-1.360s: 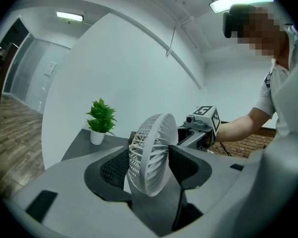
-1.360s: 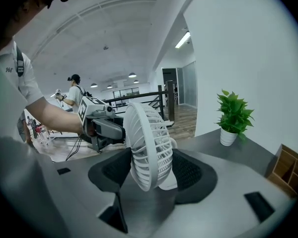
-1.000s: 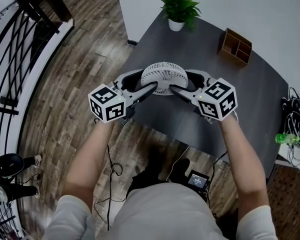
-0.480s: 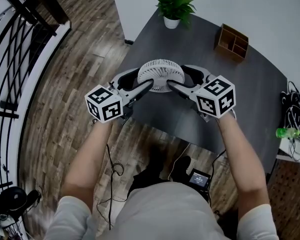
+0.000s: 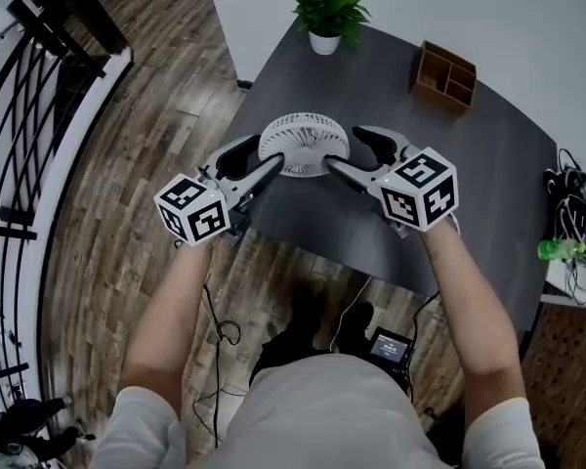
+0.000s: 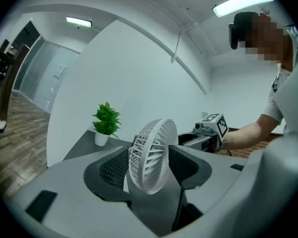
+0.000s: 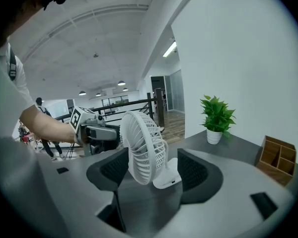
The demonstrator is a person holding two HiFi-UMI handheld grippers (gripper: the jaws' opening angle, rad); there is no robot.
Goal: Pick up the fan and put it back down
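A small white fan (image 5: 304, 145) stands on its base near the front left corner of the dark table (image 5: 449, 193), its round grille tilted. My left gripper (image 5: 267, 150) comes in from the left and its jaws stand wide on either side of the fan head (image 6: 151, 157), with no clear press. From the right, my right gripper (image 5: 344, 147) does the same. Its jaws have just been opening, and the fan (image 7: 141, 148) sits between the pads with a gap on both sides. Both grippers are open.
A potted plant (image 5: 324, 13) stands at the table's far corner and a wooden organiser (image 5: 444, 76) at the back right. Cables and a green bottle (image 5: 559, 250) lie off the table's right end. Wooden floor and a black railing (image 5: 39, 115) are at the left.
The right jaws have spread a little wider around the fan. The fan stays on the table, and the left gripper has barely moved. The head view has drifted slightly.
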